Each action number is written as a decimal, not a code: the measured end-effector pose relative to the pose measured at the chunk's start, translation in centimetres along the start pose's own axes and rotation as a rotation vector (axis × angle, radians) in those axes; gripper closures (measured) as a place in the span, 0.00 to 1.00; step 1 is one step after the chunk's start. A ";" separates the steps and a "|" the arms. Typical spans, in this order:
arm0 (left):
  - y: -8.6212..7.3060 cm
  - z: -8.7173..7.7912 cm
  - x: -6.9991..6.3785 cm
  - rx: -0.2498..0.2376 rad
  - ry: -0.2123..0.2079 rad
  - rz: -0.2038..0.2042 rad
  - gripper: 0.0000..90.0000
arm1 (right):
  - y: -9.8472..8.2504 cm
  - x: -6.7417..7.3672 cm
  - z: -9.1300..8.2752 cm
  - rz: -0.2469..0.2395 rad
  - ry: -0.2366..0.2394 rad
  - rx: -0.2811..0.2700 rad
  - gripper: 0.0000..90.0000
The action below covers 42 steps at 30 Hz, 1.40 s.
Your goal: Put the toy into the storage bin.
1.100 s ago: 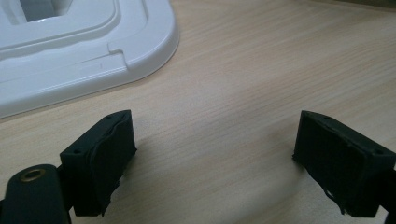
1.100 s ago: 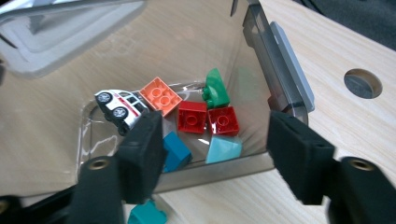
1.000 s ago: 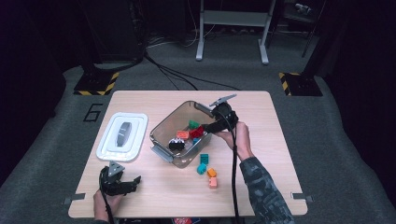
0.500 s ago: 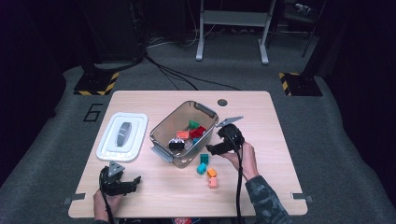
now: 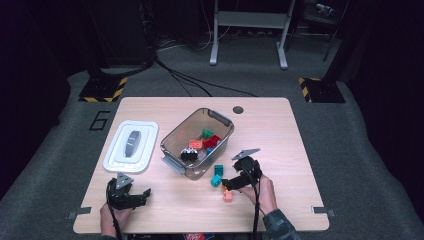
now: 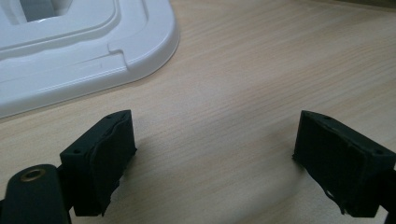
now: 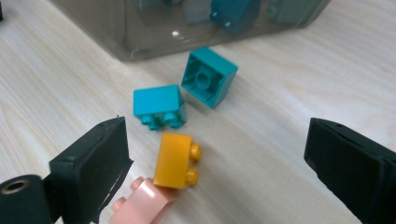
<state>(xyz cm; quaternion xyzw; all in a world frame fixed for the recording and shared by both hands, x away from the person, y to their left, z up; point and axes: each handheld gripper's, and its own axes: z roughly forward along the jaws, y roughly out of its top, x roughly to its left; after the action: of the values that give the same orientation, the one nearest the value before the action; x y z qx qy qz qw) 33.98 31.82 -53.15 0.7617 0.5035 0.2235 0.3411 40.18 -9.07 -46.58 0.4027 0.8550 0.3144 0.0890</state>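
— Hovering just over the loose bricks, the right tongs (image 5: 229,183) stand apart, having just been opening, nothing pinched. How many bricks lie there?

— Four near the bin's near right side: two teal bricks (image 7: 159,103), one orange brick (image 7: 176,159), one pink brick (image 7: 140,205).

— And the left tongs (image 5: 142,194)?

— Apart too, empty, low over the desk (image 5: 280,130) at its near left corner.

— Containers?

— One clear bin (image 5: 176,140) mid-desk, holding green, red, orange, teal and black pieces. Its white lid (image 5: 116,154) lies left of it.
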 end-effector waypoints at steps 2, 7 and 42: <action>0.0 0.0 0.0 0.000 -0.001 -0.002 0.14 | -0.5 0.4 0.3 -0.009 -0.006 0.007 0.11; 0.0 0.0 0.0 -0.002 -0.001 -0.004 0.14 | -0.9 0.7 1.2 -0.007 0.013 0.034 0.28; 0.0 0.0 0.0 0.001 -0.002 -0.001 0.14 | -0.7 0.3 2.1 -0.018 0.011 0.133 0.75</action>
<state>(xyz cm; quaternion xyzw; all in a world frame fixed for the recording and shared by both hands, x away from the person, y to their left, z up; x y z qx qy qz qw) 33.97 31.82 -53.13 0.7619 0.5037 0.2223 0.3411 40.36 -8.17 -48.64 0.3983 0.8781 0.2581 0.0603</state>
